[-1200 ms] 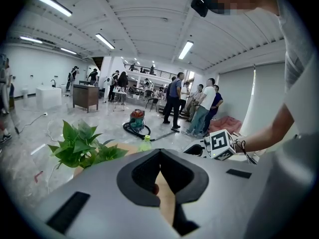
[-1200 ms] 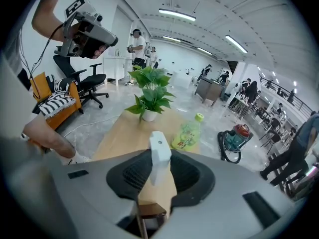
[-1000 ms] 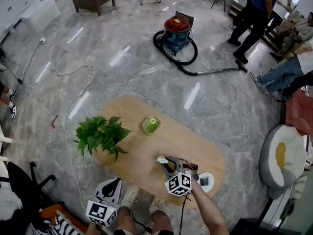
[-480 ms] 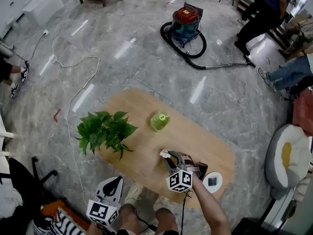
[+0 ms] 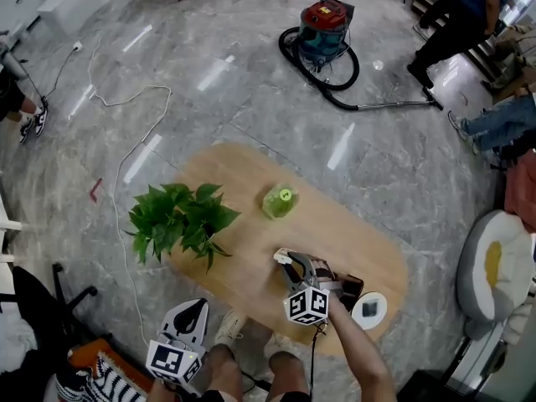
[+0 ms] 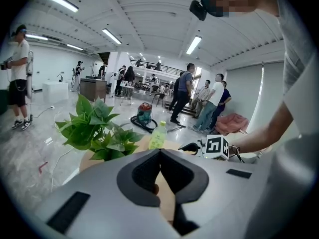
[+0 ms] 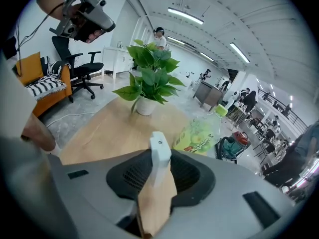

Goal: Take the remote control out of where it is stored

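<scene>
A slim white remote control [image 5: 279,255] sticks out of my right gripper [image 5: 287,264], which is shut on it just above the near right part of the wooden table [image 5: 243,233]. In the right gripper view the remote [image 7: 159,146] stands upright between the dark pads, pointing towards the plant and the bottle. A dark brown holder box [image 5: 349,286] stands on the table right behind that gripper. My left gripper [image 5: 193,310] hangs low off the table's near edge, by the person's legs, and its jaws [image 6: 159,152] meet at the tips with nothing in them.
A leafy potted plant [image 5: 180,216] stands at the table's left and a green bottle [image 5: 279,201] in its middle. A white disc with a small dark thing [image 5: 369,310] lies at the near right corner. A red vacuum cleaner [image 5: 325,25] and a cable [image 5: 126,166] lie on the floor beyond.
The head view has drifted, so the table sits a little higher and to the right in frame. The right gripper keeps its hold on the remote in about the same spot. The left gripper has barely moved.
</scene>
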Tool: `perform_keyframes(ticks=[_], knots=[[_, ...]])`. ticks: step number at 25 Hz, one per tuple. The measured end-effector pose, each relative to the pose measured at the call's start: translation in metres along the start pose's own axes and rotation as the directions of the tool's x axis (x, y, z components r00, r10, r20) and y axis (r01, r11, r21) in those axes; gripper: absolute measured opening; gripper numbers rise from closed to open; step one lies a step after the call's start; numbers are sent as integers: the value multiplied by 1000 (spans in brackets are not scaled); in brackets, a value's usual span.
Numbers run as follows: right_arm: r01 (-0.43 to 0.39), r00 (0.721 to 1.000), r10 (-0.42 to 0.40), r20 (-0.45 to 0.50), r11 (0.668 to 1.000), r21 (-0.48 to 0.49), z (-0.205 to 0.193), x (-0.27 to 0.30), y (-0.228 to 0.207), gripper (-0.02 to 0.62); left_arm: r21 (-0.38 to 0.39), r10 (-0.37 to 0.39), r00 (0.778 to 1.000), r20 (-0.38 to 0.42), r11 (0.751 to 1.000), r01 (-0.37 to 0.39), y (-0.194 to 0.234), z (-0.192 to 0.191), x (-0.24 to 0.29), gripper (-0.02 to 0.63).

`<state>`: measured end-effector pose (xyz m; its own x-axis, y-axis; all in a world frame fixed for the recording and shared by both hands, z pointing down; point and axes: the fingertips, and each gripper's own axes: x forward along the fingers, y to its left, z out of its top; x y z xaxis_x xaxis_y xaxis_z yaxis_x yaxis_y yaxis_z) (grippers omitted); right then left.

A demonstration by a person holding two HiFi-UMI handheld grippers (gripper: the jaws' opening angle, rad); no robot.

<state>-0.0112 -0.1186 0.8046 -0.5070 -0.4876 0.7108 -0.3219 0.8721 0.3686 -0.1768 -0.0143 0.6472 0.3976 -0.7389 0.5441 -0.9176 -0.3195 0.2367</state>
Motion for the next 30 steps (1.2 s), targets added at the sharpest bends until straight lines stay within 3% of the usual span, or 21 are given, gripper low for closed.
perform_keyframes(ticks=[9,23,30], knots=[[35,999,-35,6,997,-68,0,8,18,121,-4,-2,1000,-10,1000,2,10,-9,1,6],[12,1000,-11,29,999,-44,0,19,54,123,-20,-26,999,-32,999,26,16,-29,6,6],[55,998,-51,36,991,-121,-3,26,64,123,-24,-17,999,-52,1000,16,24,-43,4,6]])
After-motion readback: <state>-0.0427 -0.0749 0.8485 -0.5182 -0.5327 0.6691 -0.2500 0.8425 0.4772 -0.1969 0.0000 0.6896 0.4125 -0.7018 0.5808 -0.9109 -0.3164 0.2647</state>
